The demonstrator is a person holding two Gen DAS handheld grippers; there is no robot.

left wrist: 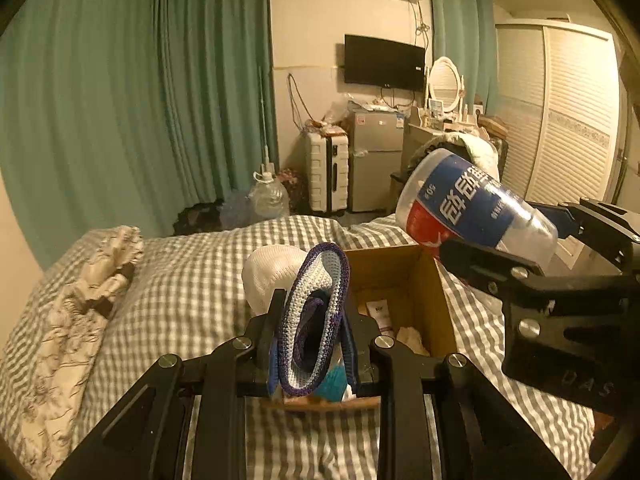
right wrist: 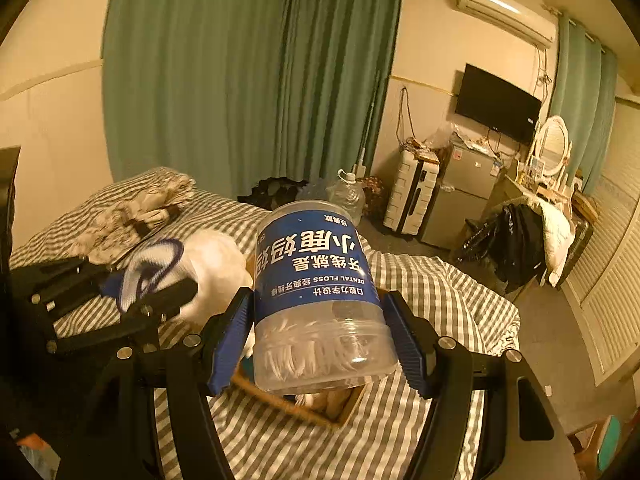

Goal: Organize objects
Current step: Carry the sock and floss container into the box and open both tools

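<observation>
The left gripper (left wrist: 314,320) squeezes a knitted sock (left wrist: 316,312) above the cardboard box (left wrist: 404,276) on the bed (left wrist: 180,280). The right gripper (right wrist: 320,340) holds a dental floss jar (right wrist: 316,292) (upside down) above it too.

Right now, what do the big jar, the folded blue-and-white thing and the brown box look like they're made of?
The jar looks like clear glossy plastic: floss picks show through its wall below a blue printed label. The folded cloth seems knitted or crocheted yarn, matte, with visible stitch rows and a purple edge. The box looks like plain corrugated cardboard, dull brown, with thin bent walls.
</observation>
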